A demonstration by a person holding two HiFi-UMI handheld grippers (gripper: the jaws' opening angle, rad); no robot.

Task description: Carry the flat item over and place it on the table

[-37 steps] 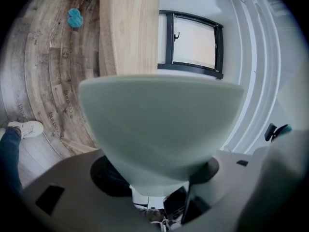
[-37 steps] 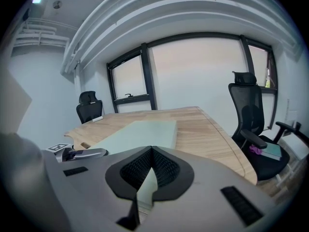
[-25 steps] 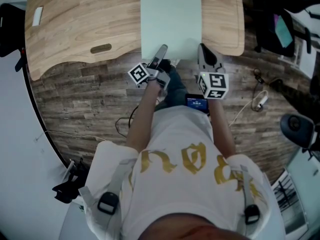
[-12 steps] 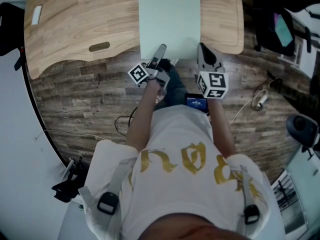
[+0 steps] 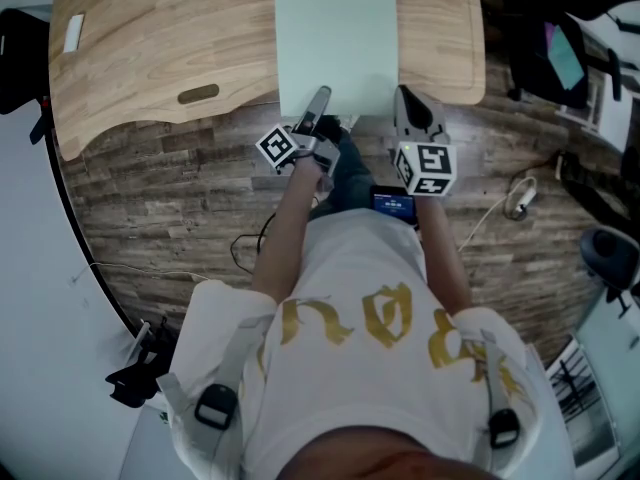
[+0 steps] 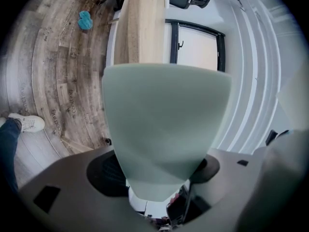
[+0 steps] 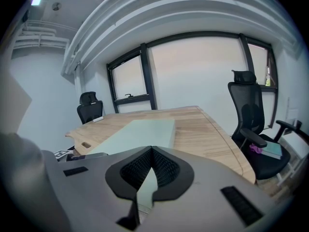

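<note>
A pale green flat board (image 5: 336,43) lies level over the wooden table (image 5: 150,58), its near edge hanging past the table's front. I cannot tell whether it rests on the wood. My left gripper (image 5: 318,103), turned on its side, is shut on the board's near left corner. In the left gripper view the board (image 6: 166,124) fills the gap of that gripper (image 6: 159,178). My right gripper (image 5: 405,103) is shut on the near right corner. The right gripper view shows the board (image 7: 140,132) edge-on, running out from that gripper (image 7: 150,170) across the table (image 7: 207,129).
A small white object (image 5: 74,31) lies at the table's far left, and a slot (image 5: 198,94) is cut near its front edge. Black office chairs (image 7: 248,115) (image 7: 89,105) stand round the table. A cable and plug (image 5: 520,203) lie on the plank floor to the right.
The board and table sit a touch farther left and up in the head view. Both grippers keep the same hold on the near edge.
</note>
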